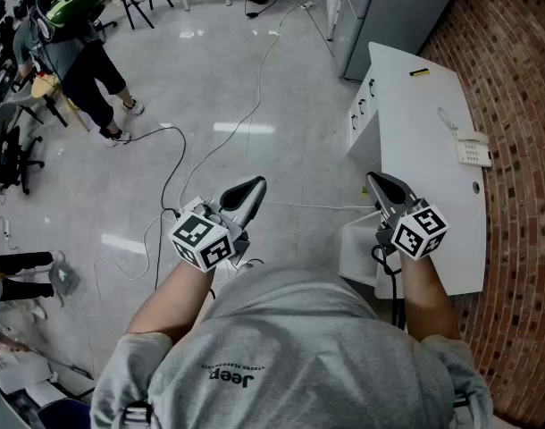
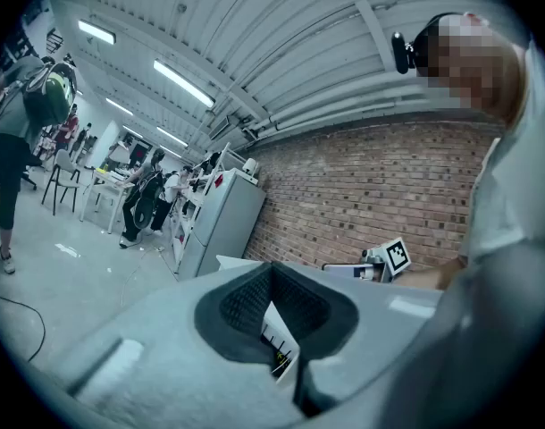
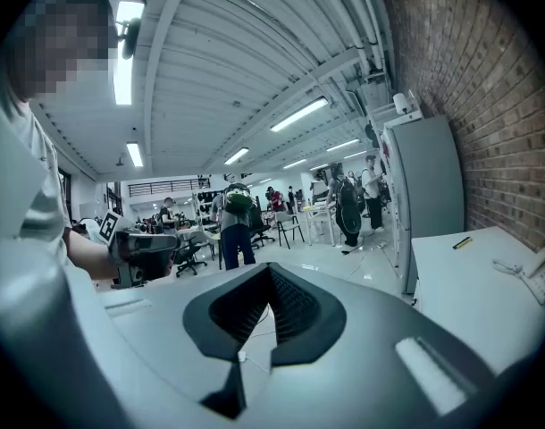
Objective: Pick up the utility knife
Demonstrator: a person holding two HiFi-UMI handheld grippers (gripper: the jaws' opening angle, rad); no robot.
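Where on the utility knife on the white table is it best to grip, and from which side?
Probably the middle of the utility knife, across its slim body, from above. It lies flat near the far end of the white table, so its two long sides are what jaws can close on. Its blade end is too small to tell.

The utility knife (image 1: 419, 71) is a small, slim tool, yellow with black, lying flat on the white counter (image 1: 415, 150), close to the counter's far end and about midway across its width
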